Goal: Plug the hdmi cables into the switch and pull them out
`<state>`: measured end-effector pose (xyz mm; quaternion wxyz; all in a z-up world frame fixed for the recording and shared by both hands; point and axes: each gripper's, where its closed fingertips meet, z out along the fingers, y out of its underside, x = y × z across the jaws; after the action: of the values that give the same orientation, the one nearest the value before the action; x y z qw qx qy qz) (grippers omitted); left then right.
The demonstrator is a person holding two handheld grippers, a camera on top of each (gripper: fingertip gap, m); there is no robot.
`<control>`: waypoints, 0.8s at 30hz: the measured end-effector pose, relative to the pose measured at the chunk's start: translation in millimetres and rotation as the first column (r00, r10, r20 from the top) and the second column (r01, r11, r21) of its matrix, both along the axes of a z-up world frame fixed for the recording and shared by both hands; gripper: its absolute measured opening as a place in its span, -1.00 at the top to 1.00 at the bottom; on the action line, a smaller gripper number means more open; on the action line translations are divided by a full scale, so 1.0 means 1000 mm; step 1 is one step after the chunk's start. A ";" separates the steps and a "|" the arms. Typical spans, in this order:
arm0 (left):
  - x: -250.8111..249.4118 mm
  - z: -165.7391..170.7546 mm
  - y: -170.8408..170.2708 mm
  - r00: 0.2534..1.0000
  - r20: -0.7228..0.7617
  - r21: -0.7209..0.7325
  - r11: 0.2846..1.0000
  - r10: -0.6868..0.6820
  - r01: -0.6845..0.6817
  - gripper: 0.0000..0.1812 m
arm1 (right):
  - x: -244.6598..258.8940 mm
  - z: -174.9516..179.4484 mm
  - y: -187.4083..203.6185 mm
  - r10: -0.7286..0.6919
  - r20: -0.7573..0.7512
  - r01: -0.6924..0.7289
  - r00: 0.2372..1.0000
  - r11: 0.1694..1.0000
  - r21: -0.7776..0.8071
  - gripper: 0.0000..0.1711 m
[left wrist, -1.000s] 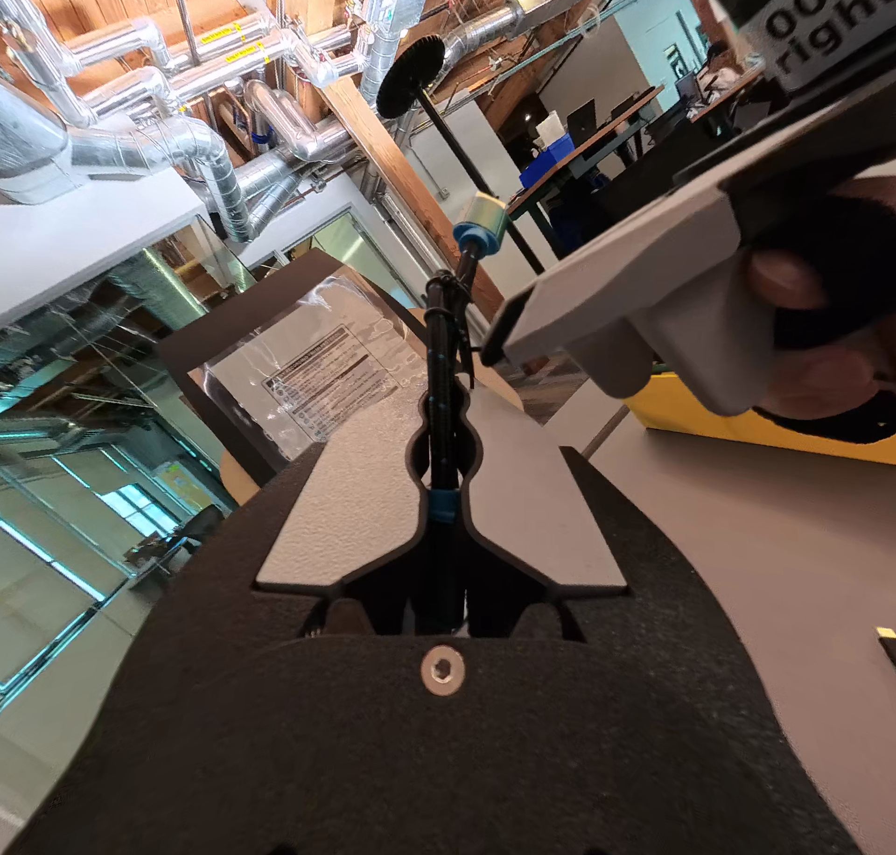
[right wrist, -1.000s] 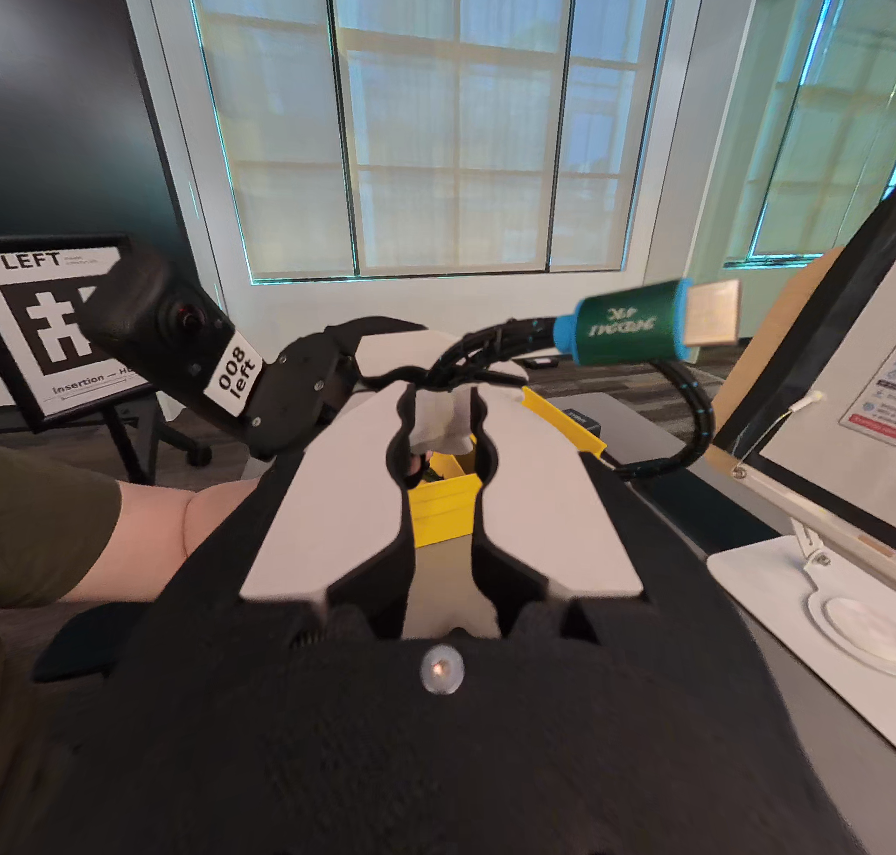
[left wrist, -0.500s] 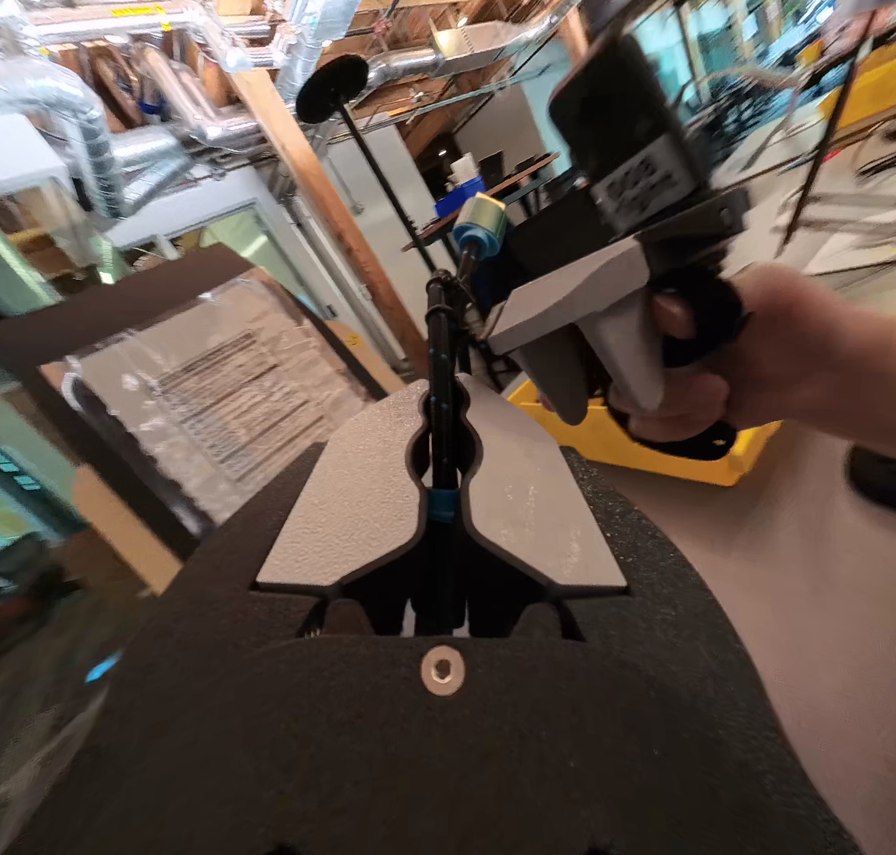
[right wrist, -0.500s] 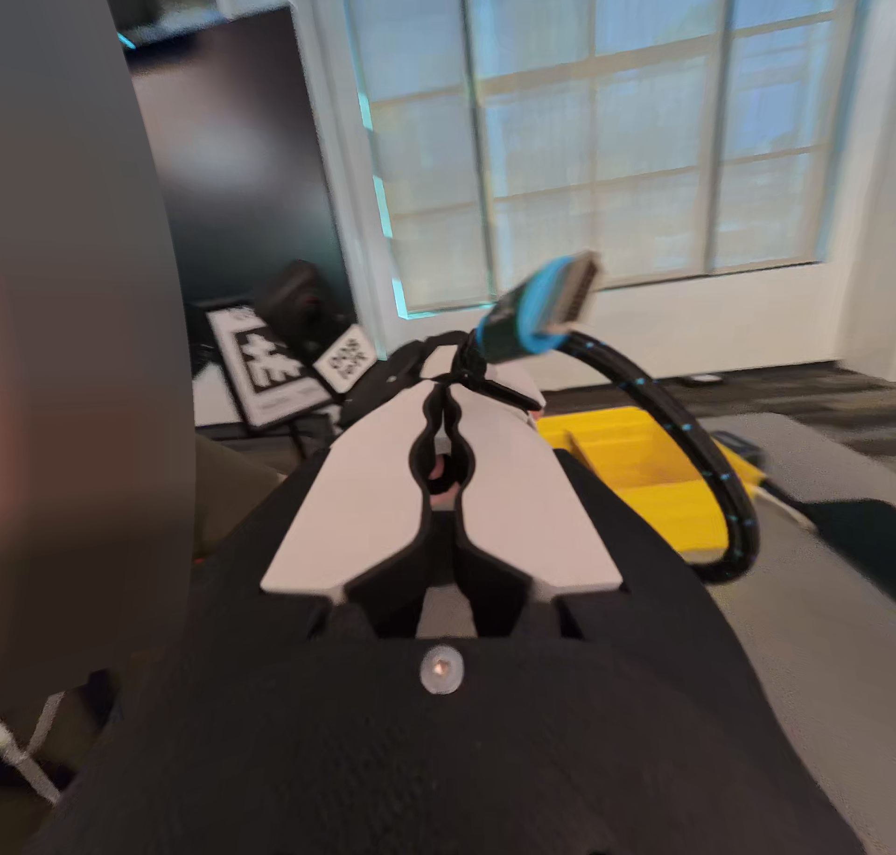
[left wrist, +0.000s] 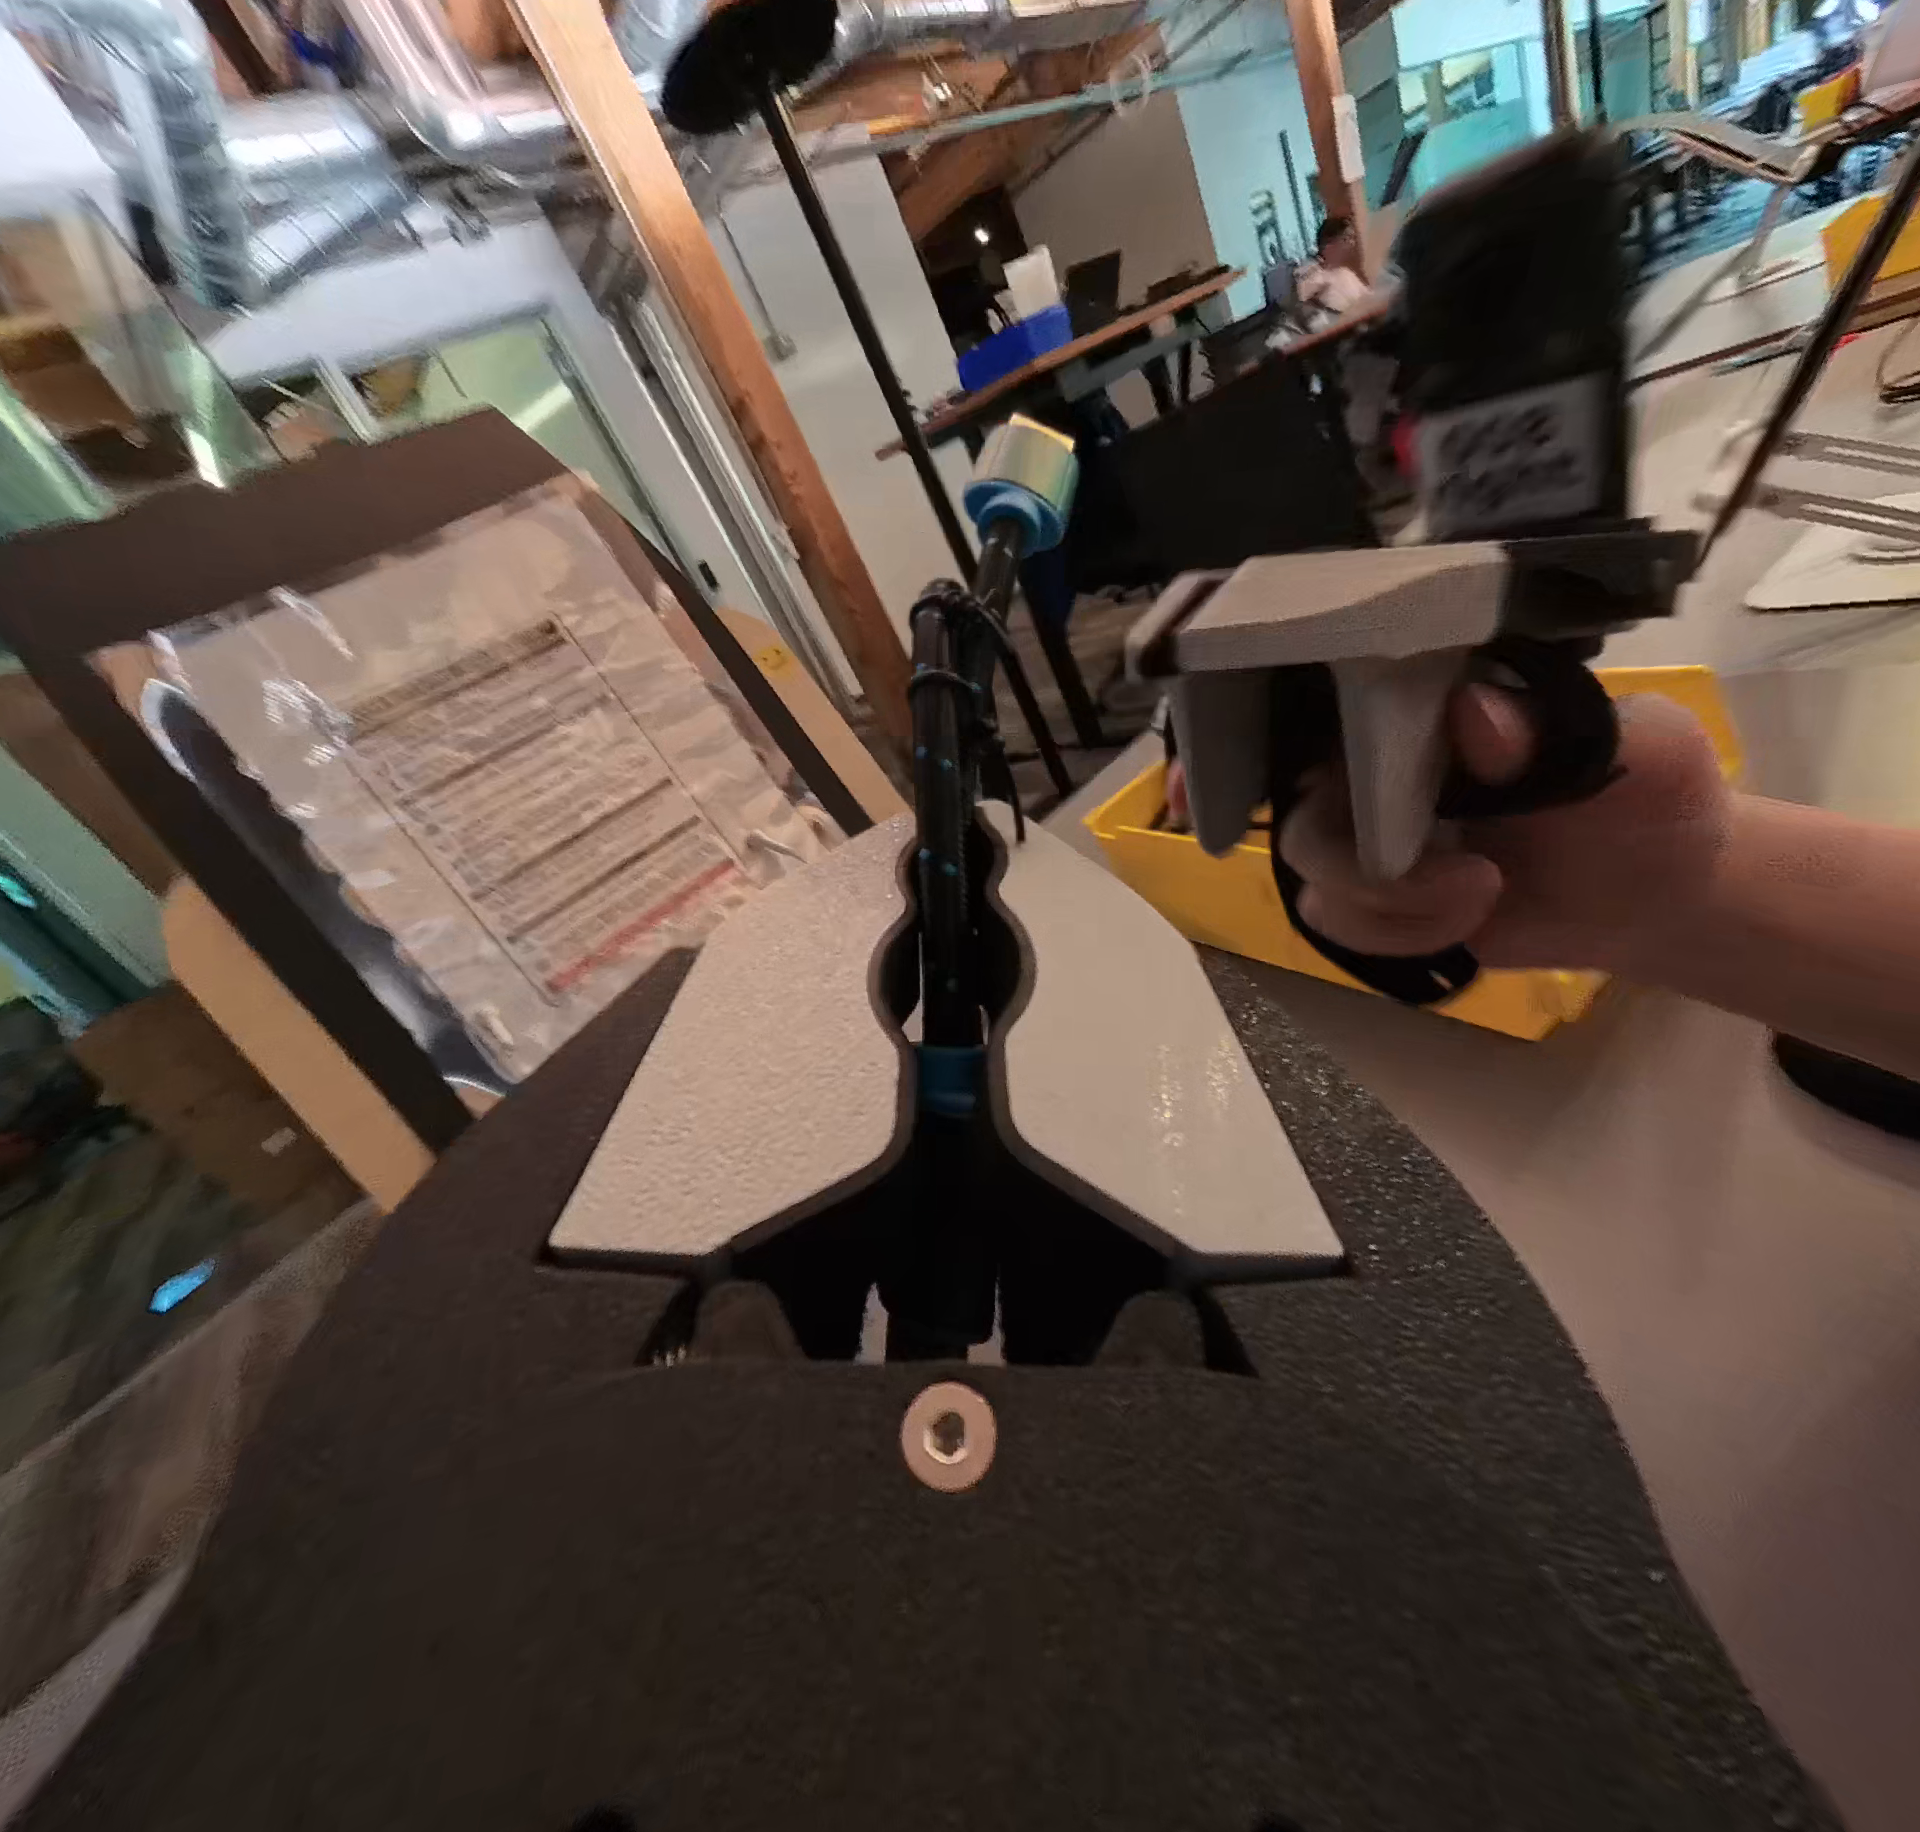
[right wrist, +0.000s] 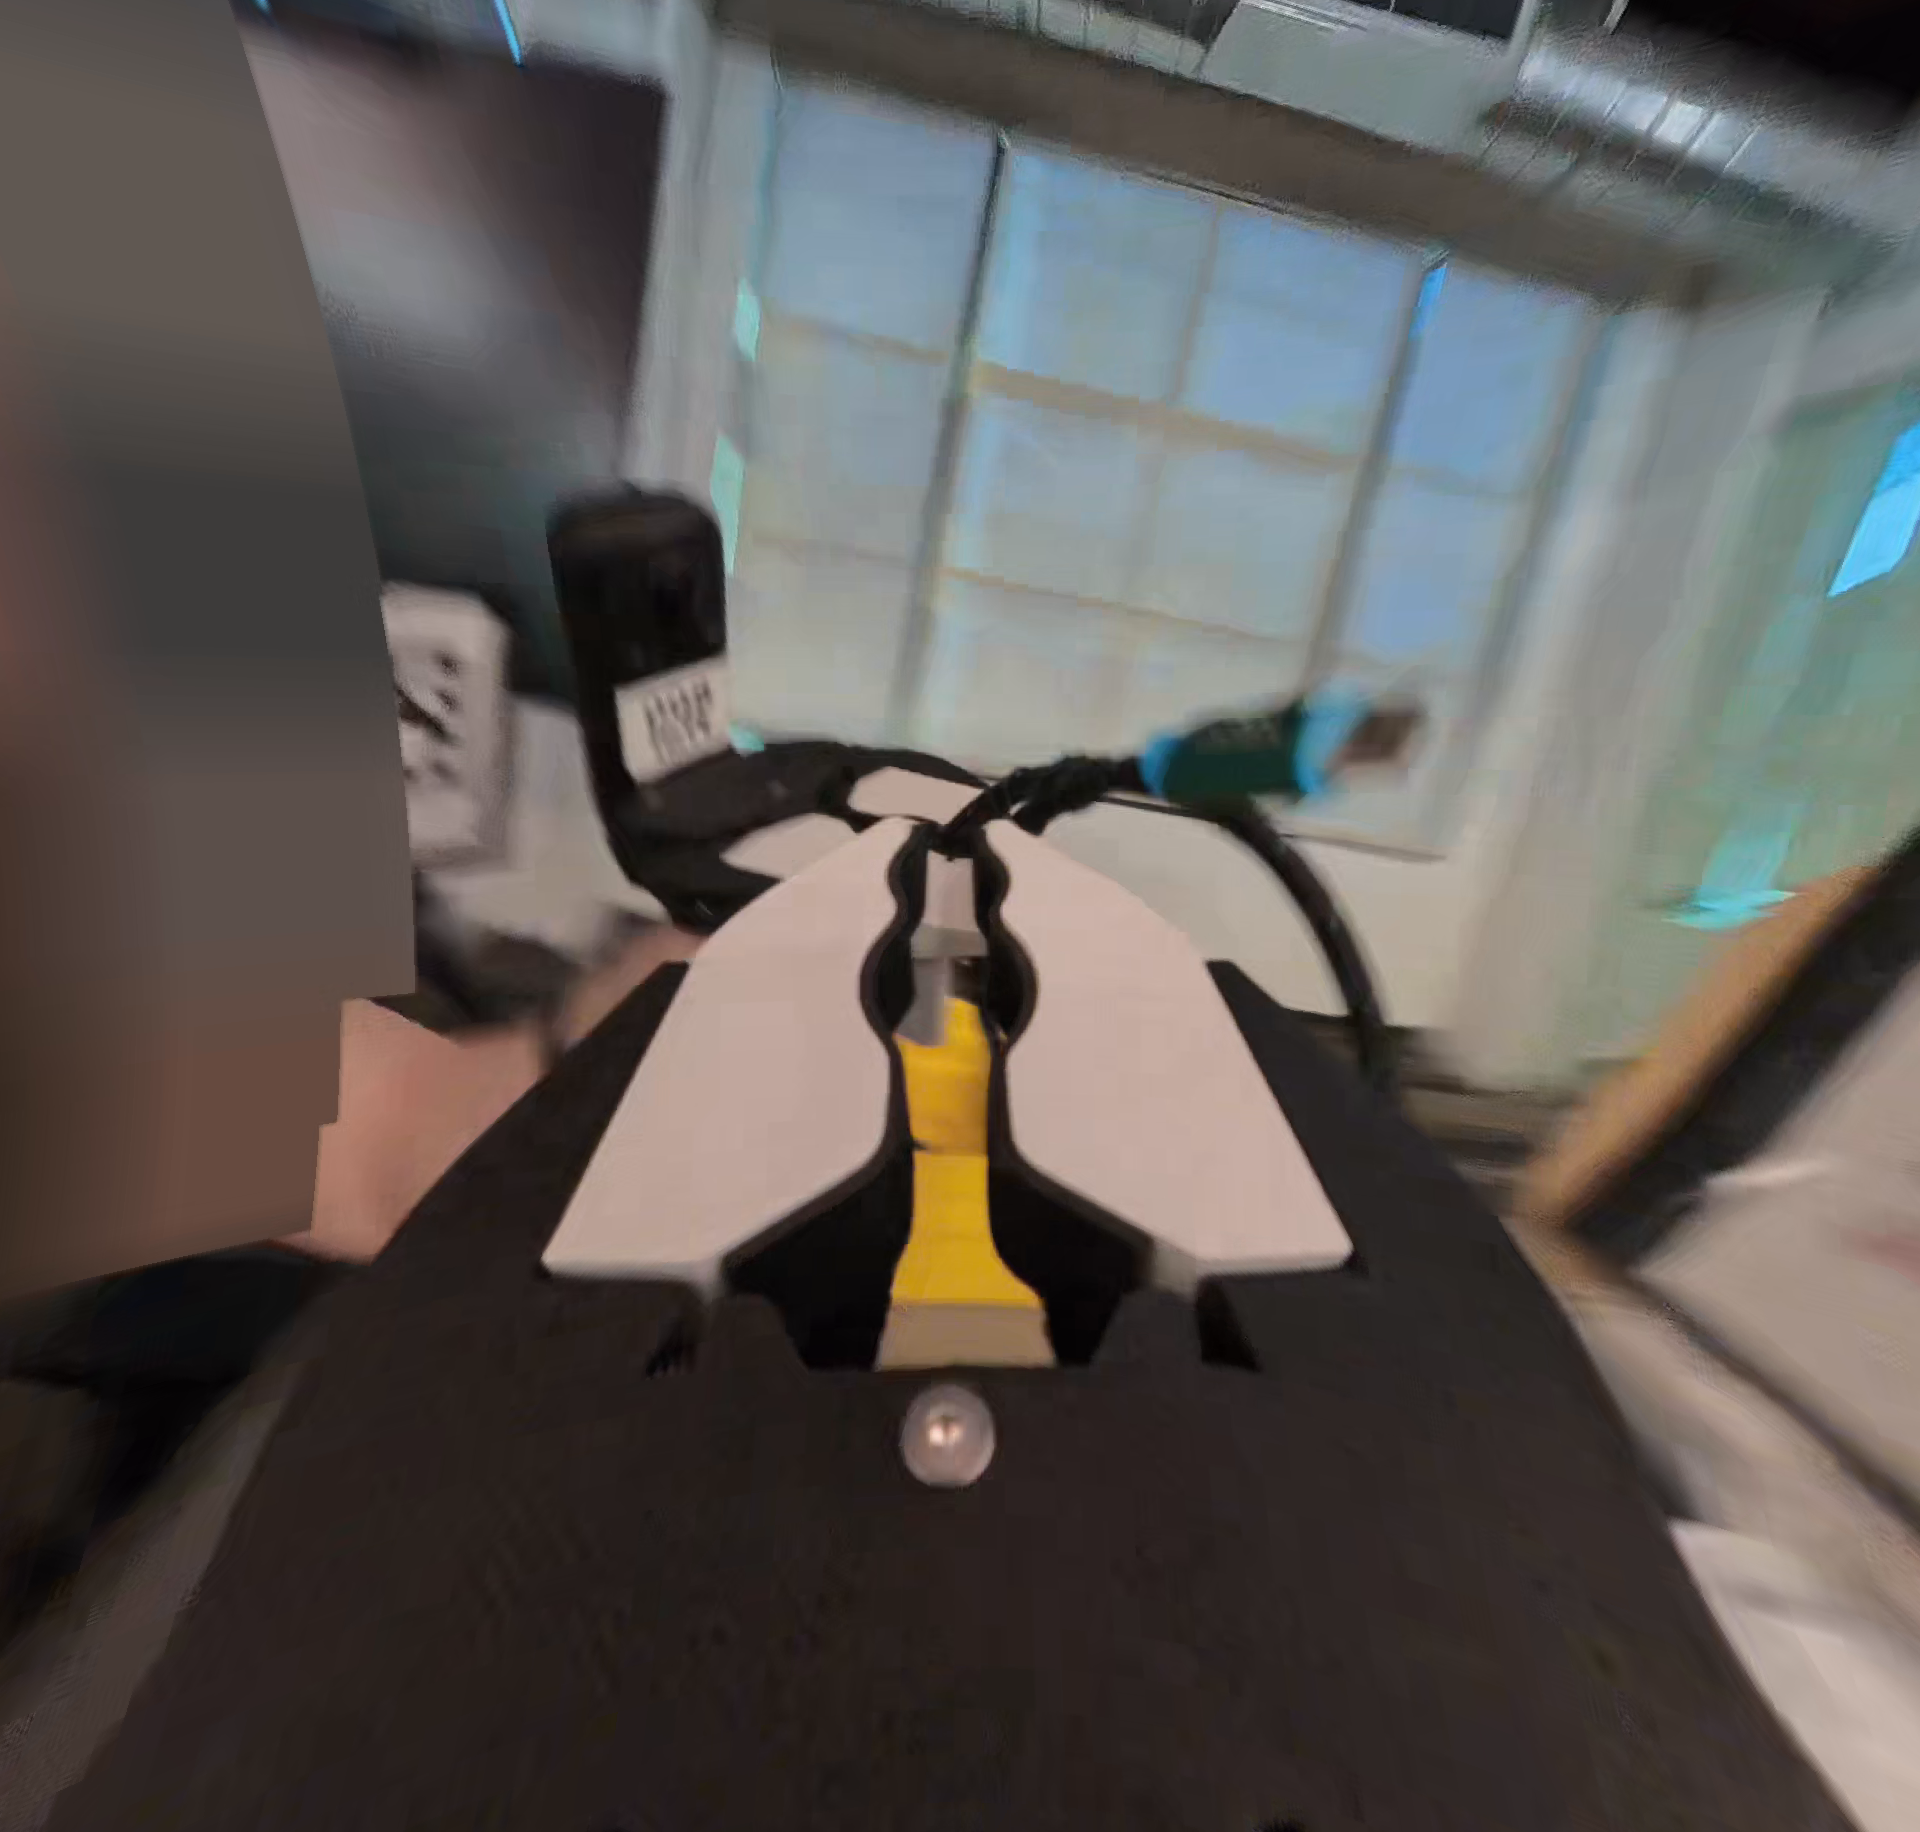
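Braided blk HDMI cable (left wrist: 943, 826), L hand-held gripper (left wrist: 951, 883) clamped

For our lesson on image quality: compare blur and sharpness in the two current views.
Left wrist view: the gripper and the cable it clamps are sharp; the other gripper and the background smear. Right wrist view: nearly everything is motion-blurred, including the window and the plug.

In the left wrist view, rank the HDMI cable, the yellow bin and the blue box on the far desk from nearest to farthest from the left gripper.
1. HDMI cable: clamped between the left gripper's fingers, its plug pointing up and ahead.
2. Yellow bin: on the table to the right, behind the hand holding the right gripper.
3. Blue box: on a desk far across the room.
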<state>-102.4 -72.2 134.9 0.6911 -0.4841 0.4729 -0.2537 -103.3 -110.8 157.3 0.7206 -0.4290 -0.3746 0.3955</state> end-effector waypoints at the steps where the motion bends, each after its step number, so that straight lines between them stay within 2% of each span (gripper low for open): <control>1: 0.003 -0.005 -0.002 0.999 -0.029 -0.041 0.999 -0.025 0.024 0.95 | -0.001 0.000 -0.002 -0.154 0.093 0.141 0.984 0.980 0.137 0.83; 3: 0.007 -0.017 -0.006 0.992 -0.099 -0.125 0.990 -0.074 0.062 0.95 | 0.001 -0.003 -0.004 -0.436 0.227 0.323 0.871 0.856 0.404 0.82; 5: 0.009 -0.028 -0.007 0.982 -0.160 -0.188 0.980 -0.095 0.065 0.95 | 0.002 -0.012 -0.004 -0.637 0.309 0.361 0.706 0.699 0.617 0.80; 6: 0.008 -0.033 -0.005 0.979 -0.183 -0.205 0.977 -0.088 0.050 0.95 | 0.000 -0.019 -0.003 -0.690 0.349 0.336 0.634 0.653 0.679 0.80; 8: 0.008 -0.041 -0.001 0.970 -0.234 -0.225 0.974 -0.070 0.016 0.95 | -0.005 -0.033 0.001 -0.739 0.409 0.293 0.536 0.617 0.730 0.79; 10: 0.008 -0.049 0.001 0.961 -0.271 -0.252 0.968 -0.061 -0.010 0.95 | -0.011 -0.044 0.006 -0.751 0.442 0.272 0.490 0.614 0.741 0.77; 13: 0.010 -0.059 0.001 0.948 -0.312 -0.278 0.960 -0.060 -0.030 0.95 | -0.010 -0.053 0.018 -0.836 0.413 0.243 0.360 0.512 0.824 0.80; 15: 0.011 -0.066 0.003 0.936 -0.348 -0.274 0.960 -0.047 -0.054 0.95 | -0.006 -0.059 0.026 -0.870 0.413 0.224 0.270 0.474 0.852 0.81; 19: 0.011 -0.076 0.006 0.914 -0.404 -0.255 0.964 -0.033 -0.078 0.95 | -0.004 -0.067 0.030 -0.874 0.442 0.194 0.203 0.479 0.856 0.82; 24: 0.013 -0.091 0.004 0.878 -0.477 -0.250 0.964 -0.041 -0.091 0.95 | -0.004 -0.077 0.033 -0.885 0.448 0.132 0.129 0.463 0.876 0.93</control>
<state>-89.1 -68.4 44.1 0.4851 -0.6258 0.5842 -0.1783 -107.6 -77.8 79.8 0.5788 -0.3890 -0.6112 -0.3743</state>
